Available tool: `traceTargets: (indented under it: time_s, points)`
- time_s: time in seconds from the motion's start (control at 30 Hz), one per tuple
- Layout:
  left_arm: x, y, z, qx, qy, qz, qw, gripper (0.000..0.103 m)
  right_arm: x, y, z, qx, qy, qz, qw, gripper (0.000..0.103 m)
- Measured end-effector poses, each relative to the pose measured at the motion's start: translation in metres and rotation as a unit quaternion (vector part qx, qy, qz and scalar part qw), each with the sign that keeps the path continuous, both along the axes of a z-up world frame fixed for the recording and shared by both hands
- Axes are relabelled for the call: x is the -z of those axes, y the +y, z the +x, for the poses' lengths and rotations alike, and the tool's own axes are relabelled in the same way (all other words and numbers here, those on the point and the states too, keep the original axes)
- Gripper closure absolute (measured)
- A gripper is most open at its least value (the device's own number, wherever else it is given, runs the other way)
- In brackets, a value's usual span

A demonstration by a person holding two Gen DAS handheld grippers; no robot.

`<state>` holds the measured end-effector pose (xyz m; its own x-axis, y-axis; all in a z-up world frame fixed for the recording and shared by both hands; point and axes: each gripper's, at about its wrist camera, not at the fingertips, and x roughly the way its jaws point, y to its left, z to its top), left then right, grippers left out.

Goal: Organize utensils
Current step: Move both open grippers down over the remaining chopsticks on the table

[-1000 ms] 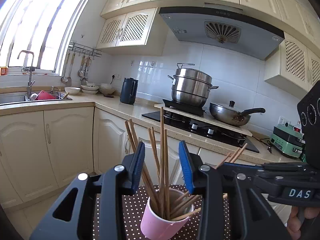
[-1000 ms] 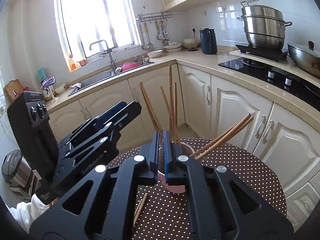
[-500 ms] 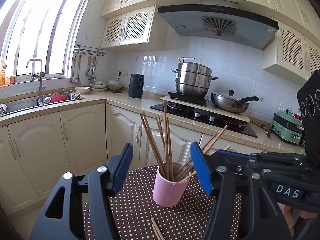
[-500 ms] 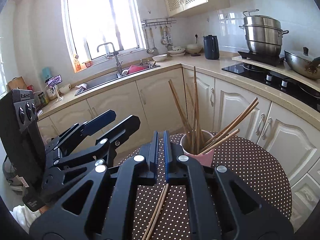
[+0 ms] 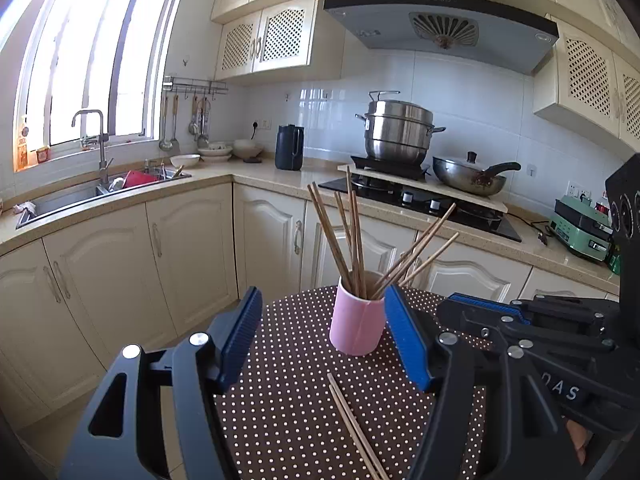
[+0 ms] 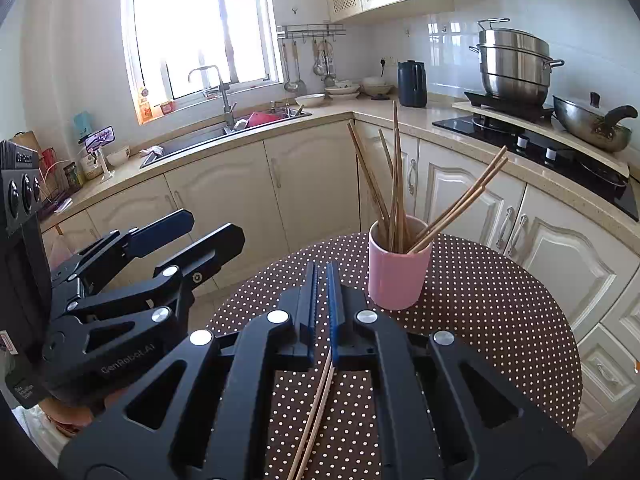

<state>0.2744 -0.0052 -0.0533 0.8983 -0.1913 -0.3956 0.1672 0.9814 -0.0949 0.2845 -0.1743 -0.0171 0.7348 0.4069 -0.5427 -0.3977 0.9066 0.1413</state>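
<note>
- Nearest the left wrist camera, the left gripper, black-framed with blue ribbed pads, stands released; its jaws have just been opening and nothing is pinched between them.
- On the round table with a brown, white-dotted cloth, below and between those spread jaws, a pair of pale wooden chopsticks lies flat, the two sticks side by side and touching.
- In the left wrist view their long axis runs from near the pink cup down toward the bottom edge, slanting slightly right; both ends look alike, so I cannot tell tip from butt.
- The right gripper, of the same black and blue make, is clenched to a thin slit with nothing between the pads; the loose pair shows below it, running along the same line as its fingers.
- Whether the right gripper's pads touch the sticks I cannot tell.
- Just beyond stands a pink cylindrical cup, upright on the cloth, right of the right gripper's tips in the right wrist view.
- A bundle of brown wooden chopsticks stands in the cup, some nearly upright, a few leaning out to the right.
- Farther back are cream cabinet doors and a stacked steel steamer pot on the stove.
</note>
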Motion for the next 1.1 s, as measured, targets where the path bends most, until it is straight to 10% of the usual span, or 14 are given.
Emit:
traceTargets:
  time_s: [0.13, 0.3, 0.77, 1.1]
  points:
    - [0.017, 0.008, 0.004, 0.005, 0.037, -0.007, 0.9993, 0.040, 0.016, 0.002, -0.004, 0.014, 0.008, -0.013, 1.000, 0.066]
    - [0.043, 0.015, 0.007, 0.009, 0.075, -0.007, 0.9971, 0.040, 0.042, 0.004, -0.001, 0.014, 0.041, -0.020, 0.999, 0.059]
    - [0.116, 0.025, 0.034, 0.003, 0.216, 0.013, 0.9764, 0.040, 0.151, 0.014, 0.033, -0.029, 0.248, -0.062, 0.966, 0.069]
    - [0.136, 0.026, 0.036, 0.005, 0.246, 0.015, 0.9691, 0.040, 0.165, 0.023, 0.046, -0.027, 0.260, -0.085, 0.962, 0.074]
